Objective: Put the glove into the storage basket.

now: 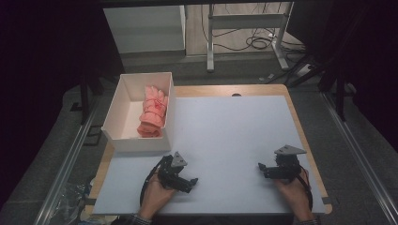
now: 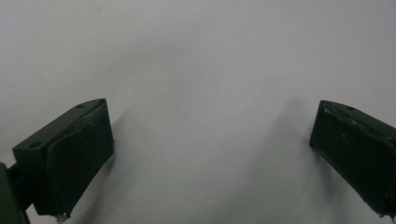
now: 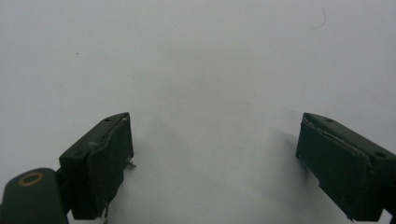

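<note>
One white box (image 1: 123, 123) is sitting at the far left corner of the table (image 1: 234, 140), and one pink rolled cloth (image 1: 153, 112) is lying inside it, resting against the box's right-hand wall. The left gripper (image 1: 187, 180) is resting on the white table surface at the near edge, just in front of the box's near right corner; the cloth is lying beyond it and slightly to the left, apart from it, with the box's near wall standing between them. The right gripper (image 1: 264, 169) is resting near the right side of the table, well apart from the box and the cloth, with the full width of bare surface between. In the left gripper view, the left gripper (image 2: 210, 154) is showing both black jaws spread wide, with nothing but pale table surface between them. In the right gripper view, the right gripper (image 3: 215, 163) is likewise standing wide, its jaws gripping nothing, and the same bare surface is lying beneath. Each tool is being held in one hand: the left hand (image 1: 155, 197) and the right hand (image 1: 293, 192) are entering from the near edge. Count: one box, one cloth, two grippers, two hands. Neither gripper is touching the box or the cloth.
</note>
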